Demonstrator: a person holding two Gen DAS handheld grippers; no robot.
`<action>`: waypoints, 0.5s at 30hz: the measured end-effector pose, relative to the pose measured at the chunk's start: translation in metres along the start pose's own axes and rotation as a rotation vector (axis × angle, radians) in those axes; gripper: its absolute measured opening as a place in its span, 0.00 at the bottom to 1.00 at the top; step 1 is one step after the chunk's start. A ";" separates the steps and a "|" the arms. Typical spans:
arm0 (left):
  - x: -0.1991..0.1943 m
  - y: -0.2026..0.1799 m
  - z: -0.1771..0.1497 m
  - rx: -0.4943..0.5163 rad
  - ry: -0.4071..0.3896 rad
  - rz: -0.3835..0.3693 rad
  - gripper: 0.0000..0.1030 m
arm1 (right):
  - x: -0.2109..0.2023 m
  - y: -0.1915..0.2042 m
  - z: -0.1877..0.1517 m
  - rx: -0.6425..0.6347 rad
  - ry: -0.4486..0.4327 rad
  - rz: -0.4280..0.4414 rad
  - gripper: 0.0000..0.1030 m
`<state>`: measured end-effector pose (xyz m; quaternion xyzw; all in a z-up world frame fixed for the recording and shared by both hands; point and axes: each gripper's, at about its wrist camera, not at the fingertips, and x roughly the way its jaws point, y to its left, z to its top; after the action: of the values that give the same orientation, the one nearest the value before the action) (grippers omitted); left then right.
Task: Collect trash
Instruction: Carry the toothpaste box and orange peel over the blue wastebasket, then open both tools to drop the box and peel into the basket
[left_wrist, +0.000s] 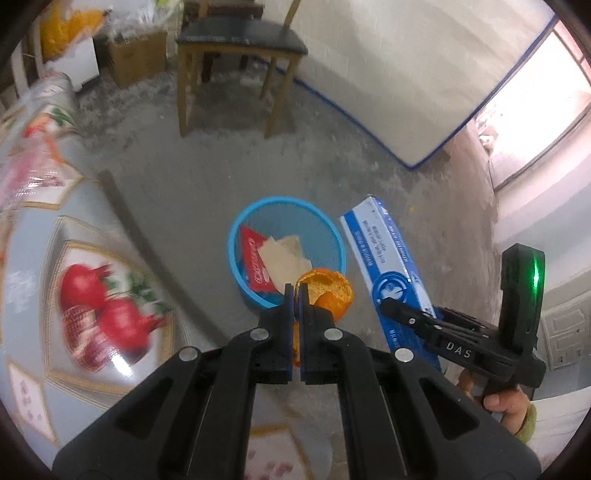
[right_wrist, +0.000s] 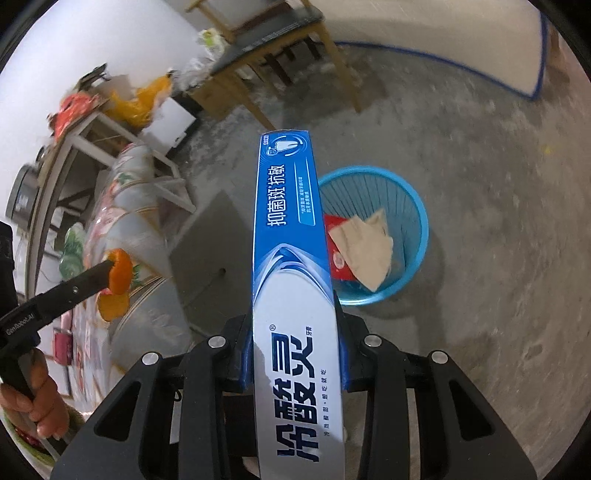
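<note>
My left gripper (left_wrist: 294, 291) is shut on a piece of orange peel (left_wrist: 330, 291), held above the near rim of a blue mesh waste basket (left_wrist: 236, 266) on the floor. The same peel (right_wrist: 120, 275) shows at the left gripper's tip in the right wrist view. My right gripper (right_wrist: 295, 332) is shut on a long blue and white toothpaste box (right_wrist: 290, 236), which sticks out ahead of the fingers, left of the basket (right_wrist: 417, 206). That box (left_wrist: 384, 258) hangs right of the basket in the left wrist view. Inside the basket lie a red wrapper (left_wrist: 253, 262) and crumpled beige paper (right_wrist: 365, 247).
A table with a fruit-patterned plastic cloth (left_wrist: 55, 229) stands at the left. A wooden chair (left_wrist: 240, 48) and a white mattress with blue trim (left_wrist: 406, 85) are farther back on the grey concrete floor (right_wrist: 480, 258). Boxes and bags (right_wrist: 140, 99) pile by the wall.
</note>
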<state>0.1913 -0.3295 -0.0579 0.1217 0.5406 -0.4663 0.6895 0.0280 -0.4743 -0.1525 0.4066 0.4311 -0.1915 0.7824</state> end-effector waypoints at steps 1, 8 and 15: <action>0.012 -0.003 0.005 0.000 0.019 0.004 0.01 | 0.008 -0.006 0.004 0.022 0.015 0.005 0.32; 0.067 -0.023 0.047 0.022 0.037 0.047 0.09 | 0.052 -0.038 0.050 0.130 0.014 0.010 0.38; 0.068 -0.022 0.055 -0.022 -0.016 0.026 0.37 | 0.065 -0.067 0.060 0.197 -0.011 -0.027 0.51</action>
<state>0.2075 -0.4134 -0.0875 0.1172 0.5385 -0.4523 0.7012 0.0516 -0.5594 -0.2202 0.4744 0.4112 -0.2458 0.7385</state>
